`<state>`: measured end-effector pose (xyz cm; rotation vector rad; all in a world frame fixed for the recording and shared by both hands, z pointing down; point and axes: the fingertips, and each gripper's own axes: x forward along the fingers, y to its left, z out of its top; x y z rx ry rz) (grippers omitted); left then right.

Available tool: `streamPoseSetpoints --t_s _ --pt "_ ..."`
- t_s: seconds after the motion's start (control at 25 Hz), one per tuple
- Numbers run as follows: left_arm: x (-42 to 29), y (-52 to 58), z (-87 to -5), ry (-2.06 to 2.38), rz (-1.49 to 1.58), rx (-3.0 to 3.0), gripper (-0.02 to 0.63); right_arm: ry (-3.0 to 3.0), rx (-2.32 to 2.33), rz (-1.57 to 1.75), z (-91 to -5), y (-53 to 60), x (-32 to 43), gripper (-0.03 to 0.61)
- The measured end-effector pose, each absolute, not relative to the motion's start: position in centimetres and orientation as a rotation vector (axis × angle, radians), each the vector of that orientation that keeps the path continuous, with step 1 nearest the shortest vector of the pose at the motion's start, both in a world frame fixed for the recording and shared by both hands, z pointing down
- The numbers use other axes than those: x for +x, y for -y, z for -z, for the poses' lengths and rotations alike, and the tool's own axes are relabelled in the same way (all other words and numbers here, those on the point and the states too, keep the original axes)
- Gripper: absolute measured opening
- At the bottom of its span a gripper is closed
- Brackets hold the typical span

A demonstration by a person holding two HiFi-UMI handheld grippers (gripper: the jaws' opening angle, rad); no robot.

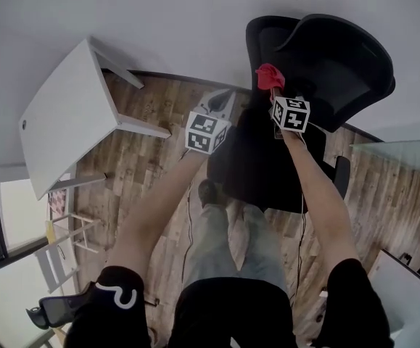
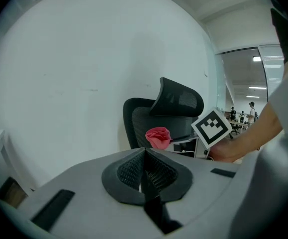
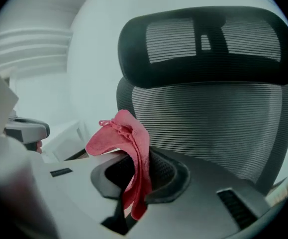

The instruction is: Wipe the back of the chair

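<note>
So the big black chair [image 1: 326,64] is parked against the white wall [image 1: 159,20], and its mesh back [image 3: 208,128] fills most of the right gripper view, with the headrest [image 3: 203,44] on top. The wiping proper doesn't look to be underway yet; this reads more like the lining-up stage, with the rag brought close to the mesh. The left gripper [image 2: 144,171] is held off to the side, short of the chair, its fingers [image 2: 158,173] pressed together with nothing between them. The right gripper [image 3: 136,176] is raised in front of the back, its fingers clamped on a red cloth [image 3: 119,136] that is bunched up above them. Next, the cloth probably needs to be pushed flat against the mesh and dragged across in several strokes, since only a small wad is exposed. Whether cloth and mesh are actually touching can't be told. The rear face of the back isn't shown anywhere, and the chair's base is hidden under the seat [image 1: 268,172] and the arms.
</note>
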<state>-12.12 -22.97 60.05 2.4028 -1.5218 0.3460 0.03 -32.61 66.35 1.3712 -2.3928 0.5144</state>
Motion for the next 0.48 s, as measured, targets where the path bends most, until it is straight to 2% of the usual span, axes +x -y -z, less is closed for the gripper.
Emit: streamPoseSetpoints --t_s 0.32,0.48 --pt "-15.1 22.8 -61.5 1.554 -0.321 2.353 0.025 2.398 1.333 -0.518 -68.0 34.0 -4.9 0.072" --pt "-15.3 22.7 -61.9 1.569 -0.303 2.324 0.025 2.373 1.366 -0.576 -68.9 34.8 -4.5 0.072"
